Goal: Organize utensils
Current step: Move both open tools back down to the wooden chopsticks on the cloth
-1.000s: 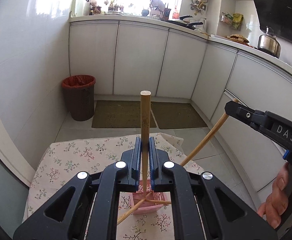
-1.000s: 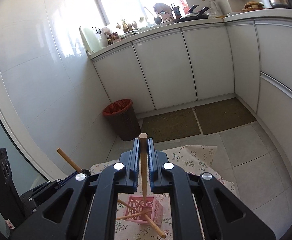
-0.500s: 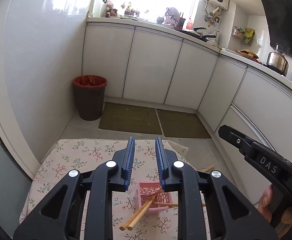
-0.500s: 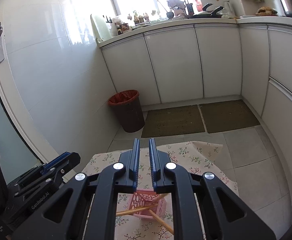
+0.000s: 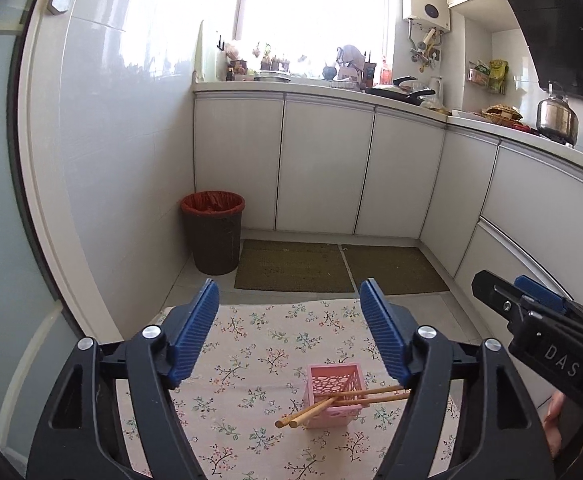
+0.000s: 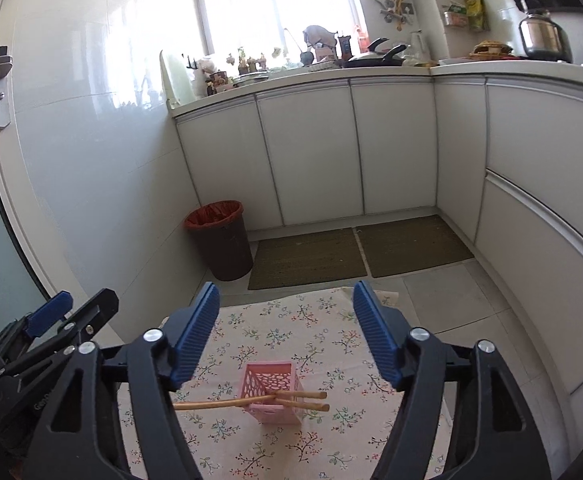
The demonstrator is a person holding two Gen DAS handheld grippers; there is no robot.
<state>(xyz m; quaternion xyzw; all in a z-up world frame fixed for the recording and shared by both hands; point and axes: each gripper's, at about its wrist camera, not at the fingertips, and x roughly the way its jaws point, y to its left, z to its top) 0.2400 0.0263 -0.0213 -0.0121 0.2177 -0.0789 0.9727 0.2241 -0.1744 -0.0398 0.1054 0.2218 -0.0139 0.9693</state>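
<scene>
Both grippers had just released. The left gripper (image 5: 289,336) and right gripper (image 6: 285,334) had been opening, and their jaws stood wide apart with nothing between them. The chopsticks (image 5: 341,402) they had clamped upright a second earlier now lay slanted in the pink basket (image 6: 271,394), ends overhanging its rim. Placement appeared complete. The basket stood on the floral tablecloth (image 5: 251,344) in a white kitchen with a bin (image 5: 213,236).

cloth (image 5: 251,344) bare around basket (image 5: 333,394) | chopsticks (image 5: 347,398) overhang both sides
</scene>
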